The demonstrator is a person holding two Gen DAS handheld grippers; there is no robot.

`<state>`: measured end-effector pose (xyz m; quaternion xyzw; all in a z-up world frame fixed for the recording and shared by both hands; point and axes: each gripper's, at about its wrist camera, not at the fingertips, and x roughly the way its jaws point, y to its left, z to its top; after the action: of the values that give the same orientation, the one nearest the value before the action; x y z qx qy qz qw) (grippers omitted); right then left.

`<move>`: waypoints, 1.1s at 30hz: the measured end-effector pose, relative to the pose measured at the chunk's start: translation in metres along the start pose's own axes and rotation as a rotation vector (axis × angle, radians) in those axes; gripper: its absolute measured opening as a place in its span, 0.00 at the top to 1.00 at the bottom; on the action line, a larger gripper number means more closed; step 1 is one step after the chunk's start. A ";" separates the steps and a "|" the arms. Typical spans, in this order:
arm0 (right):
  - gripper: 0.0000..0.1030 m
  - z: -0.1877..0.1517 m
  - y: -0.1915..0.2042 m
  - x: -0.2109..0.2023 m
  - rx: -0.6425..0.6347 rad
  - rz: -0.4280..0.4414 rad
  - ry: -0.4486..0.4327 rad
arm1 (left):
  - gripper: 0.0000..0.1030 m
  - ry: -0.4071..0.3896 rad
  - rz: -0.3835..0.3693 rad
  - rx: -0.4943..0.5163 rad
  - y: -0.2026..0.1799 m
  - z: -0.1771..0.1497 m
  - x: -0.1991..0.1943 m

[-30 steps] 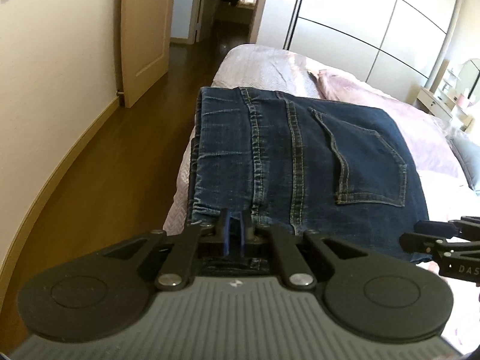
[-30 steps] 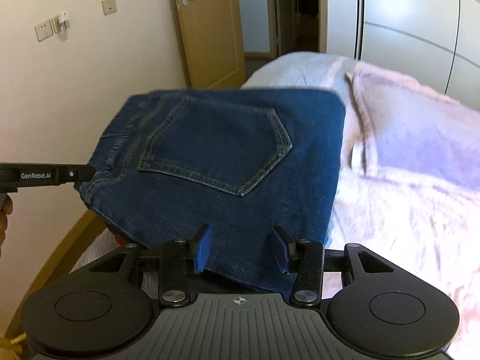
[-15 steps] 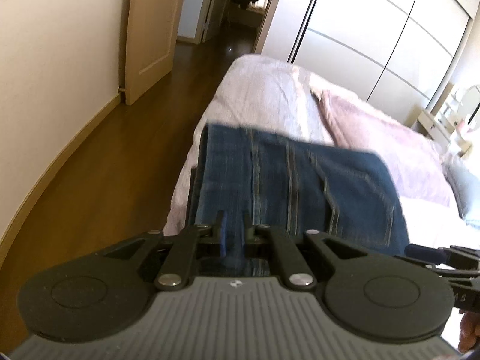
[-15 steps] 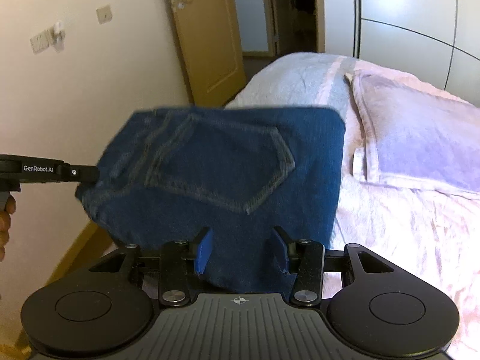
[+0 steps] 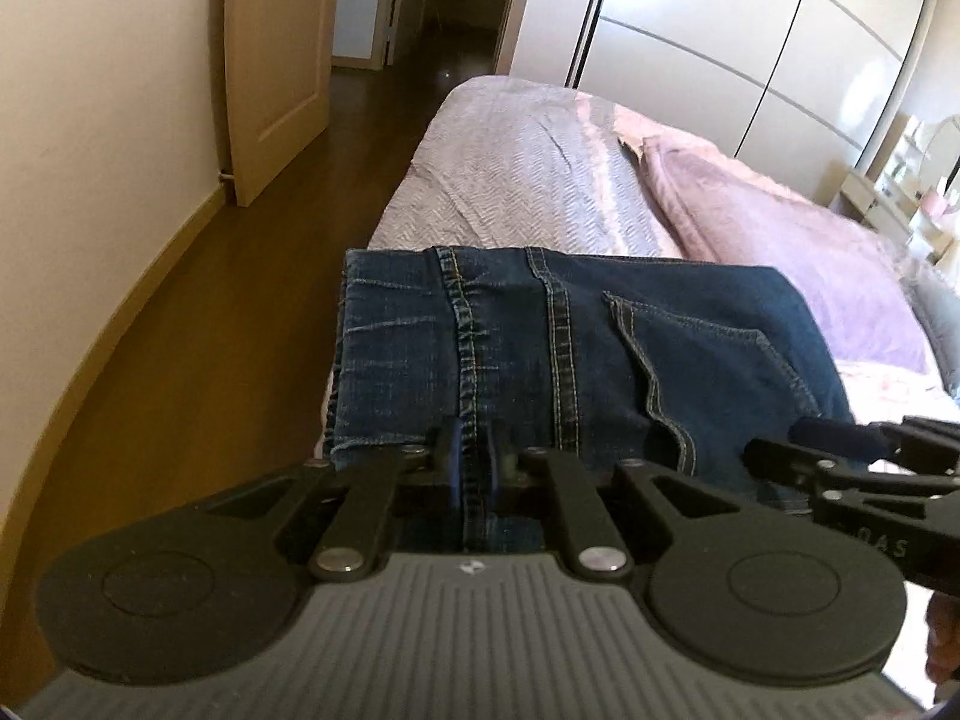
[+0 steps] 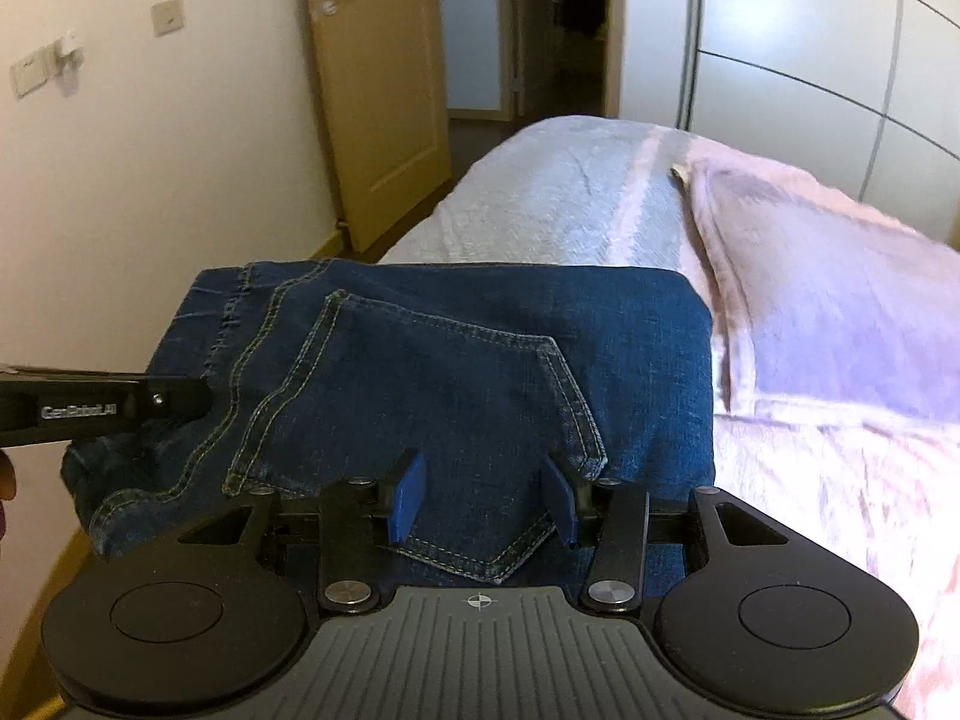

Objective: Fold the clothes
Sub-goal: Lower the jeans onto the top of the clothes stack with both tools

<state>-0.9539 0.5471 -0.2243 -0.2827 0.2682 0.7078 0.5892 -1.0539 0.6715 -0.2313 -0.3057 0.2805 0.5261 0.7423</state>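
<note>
Folded dark blue jeans (image 5: pixel 540 348) lie at the near corner of the bed, back pocket up; they also show in the right wrist view (image 6: pixel 456 372). My left gripper (image 5: pixel 473 456) is shut on the jeans' near edge at a seam. My right gripper (image 6: pixel 480 492) is open, its blue pads standing wide over the pocket's lower tip with denim between them. The right gripper shows at the right of the left wrist view (image 5: pixel 852 468); the left gripper shows at the left of the right wrist view (image 6: pixel 108 405).
The bed (image 5: pixel 516 180) has a grey-lilac cover and a pink blanket (image 5: pixel 810 240) on the right. Wooden floor (image 5: pixel 210 330) runs along the left, with a wall, an open door (image 5: pixel 276 60) and white wardrobes (image 5: pixel 720 48) beyond.
The jeans were lifted and swung blurred half a second ago; now they rest flatter and still. Both grippers keep their places on the near edge.
</note>
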 end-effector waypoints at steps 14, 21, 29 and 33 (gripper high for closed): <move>0.55 0.044 -0.092 0.028 0.207 0.010 -0.002 | 0.90 -0.045 0.030 -0.082 0.027 0.044 0.031; 0.55 0.012 -0.085 -0.033 0.255 0.094 -0.027 | 0.91 -0.063 -0.062 -0.106 0.029 0.006 -0.039; 0.55 -0.043 -0.043 -0.052 0.110 0.096 0.095 | 0.88 0.018 -0.039 -0.038 0.018 -0.045 -0.045; 0.55 -0.047 -0.033 -0.044 0.072 0.072 0.098 | 0.87 -0.006 -0.007 -0.024 0.016 -0.050 -0.034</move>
<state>-0.9108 0.4890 -0.2268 -0.2859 0.3320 0.7038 0.5592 -1.0835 0.6176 -0.2413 -0.3140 0.2710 0.5277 0.7413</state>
